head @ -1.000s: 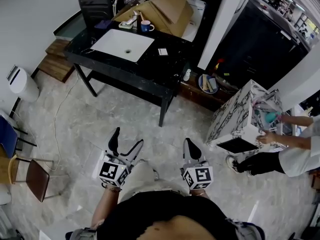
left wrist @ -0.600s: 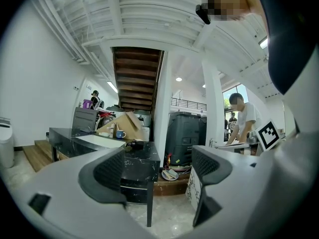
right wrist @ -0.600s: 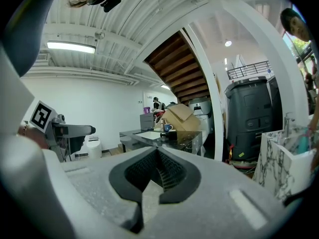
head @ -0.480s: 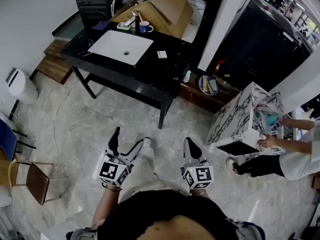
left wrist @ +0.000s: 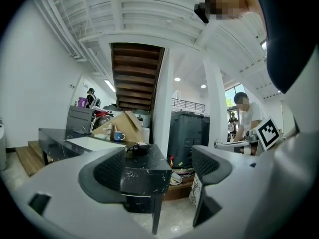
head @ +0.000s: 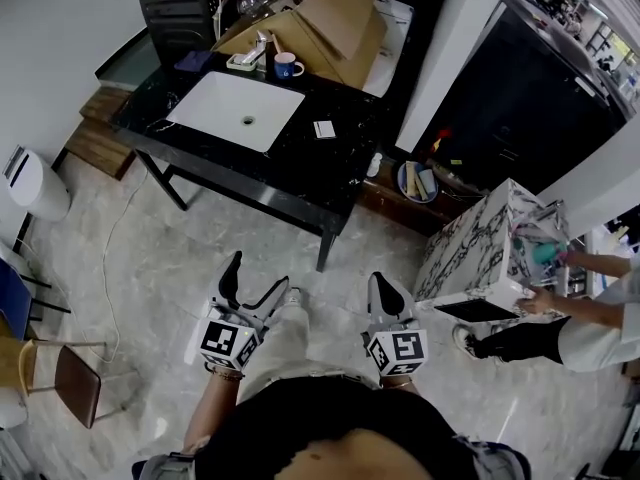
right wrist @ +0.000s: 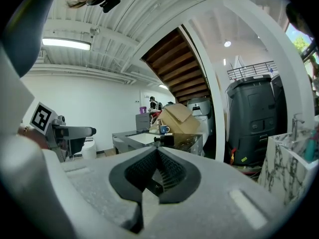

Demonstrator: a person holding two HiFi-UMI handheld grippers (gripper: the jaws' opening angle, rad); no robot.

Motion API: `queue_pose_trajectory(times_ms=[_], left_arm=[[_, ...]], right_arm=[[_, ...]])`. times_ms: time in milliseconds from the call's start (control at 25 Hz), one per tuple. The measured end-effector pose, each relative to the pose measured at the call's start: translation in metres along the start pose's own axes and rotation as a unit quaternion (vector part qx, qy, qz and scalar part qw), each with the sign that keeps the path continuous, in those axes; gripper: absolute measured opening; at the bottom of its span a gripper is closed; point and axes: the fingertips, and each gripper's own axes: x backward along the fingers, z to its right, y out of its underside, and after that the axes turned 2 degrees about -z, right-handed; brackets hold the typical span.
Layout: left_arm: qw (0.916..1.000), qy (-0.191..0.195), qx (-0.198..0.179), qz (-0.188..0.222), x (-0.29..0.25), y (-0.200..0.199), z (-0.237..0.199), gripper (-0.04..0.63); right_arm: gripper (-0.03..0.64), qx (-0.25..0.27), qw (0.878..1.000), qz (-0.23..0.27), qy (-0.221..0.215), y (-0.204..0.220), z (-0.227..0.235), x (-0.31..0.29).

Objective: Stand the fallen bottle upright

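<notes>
Black marble counter [head: 340, 158] holding a white sink [head: 236, 111], a blue mug [head: 287, 65] and an open cardboard box [head: 320, 23] stands well ahead of both tongs. What may be the bottle [head: 323, 129], small, dark and pale-labelled, lies near the counter's front edge, too small to be sure. The left tongs [head: 255, 273] gape wide and empty, and the right tongs [head: 380, 284] are pressed together on nothing.

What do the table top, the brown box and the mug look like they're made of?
Table top: seemingly polished black stone or marble-look laminate, glossy with faint white veins. Box: brown cardboard, matte, flaps folded open. Mug: probably glazed ceramic, blue outside, pale inside; too small to be sure.
</notes>
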Motion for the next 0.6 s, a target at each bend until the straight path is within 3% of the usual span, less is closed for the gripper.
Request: queue_pose_trajectory(times_ms=[200,600], left_arm=[[0.9999,0.011,0.012,0.003,-0.039,-0.016,-0.034,0.403],[0.9995,0.030,-0.001,-0.002,-0.119,-0.039,-0.093,0.403]], right_arm=[[0.005,-0.001,1.000,0.005,0.015,-0.022,0.014,-0.043],[0.005,-0.004,0.999,0.011,0.029,-0.052,0.033,-0.133]])
